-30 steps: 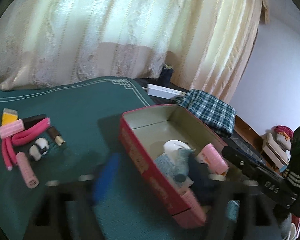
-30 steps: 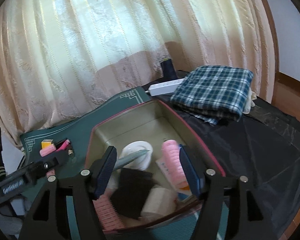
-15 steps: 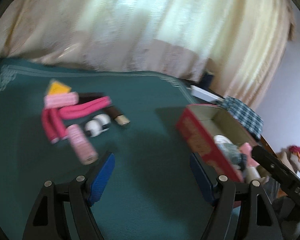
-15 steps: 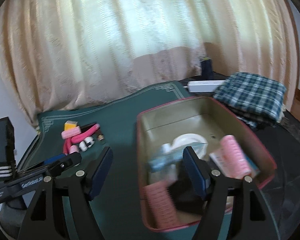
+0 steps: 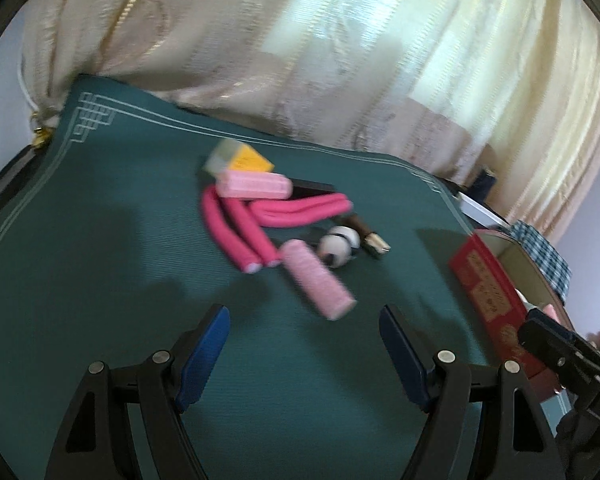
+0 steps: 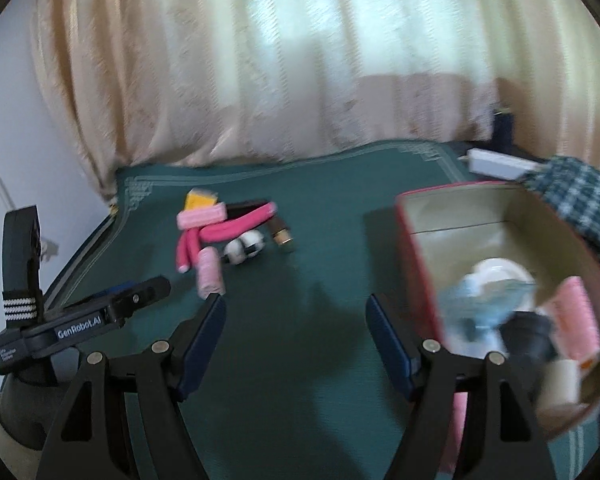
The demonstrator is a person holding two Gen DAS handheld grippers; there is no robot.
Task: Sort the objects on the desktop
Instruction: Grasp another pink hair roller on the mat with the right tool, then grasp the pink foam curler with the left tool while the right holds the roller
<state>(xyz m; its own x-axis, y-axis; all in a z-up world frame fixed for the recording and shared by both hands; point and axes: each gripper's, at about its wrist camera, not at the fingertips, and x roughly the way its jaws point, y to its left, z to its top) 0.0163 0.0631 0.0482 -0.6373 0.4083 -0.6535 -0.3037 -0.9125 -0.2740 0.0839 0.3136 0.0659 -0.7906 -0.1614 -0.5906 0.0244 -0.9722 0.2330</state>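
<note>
A pile of small objects lies on the green mat (image 5: 100, 220): a light pink hair roller (image 5: 318, 278), bent hot-pink foam rollers (image 5: 240, 232), a flat pink roller (image 5: 254, 185), a yellow block (image 5: 244, 160), a black-and-white ball toy (image 5: 338, 242) and a brown lipstick (image 5: 370, 240). The pile also shows in the right wrist view (image 6: 220, 236). My left gripper (image 5: 304, 344) is open and empty, just short of the light pink roller. My right gripper (image 6: 296, 336) is open and empty over bare mat, left of the red box (image 6: 416, 256), which holds several items.
The red box also shows at the right of the left wrist view (image 5: 488, 292). A folded plaid cloth (image 6: 580, 196), a white power strip (image 6: 496, 162) and a dark bottle (image 6: 502, 124) lie behind the box. Cream curtains hang behind the table.
Both grippers have swung left, away from the red box toward the pile of objects. The left gripper has come closer to the light pink roller. Both stay open and empty.
</note>
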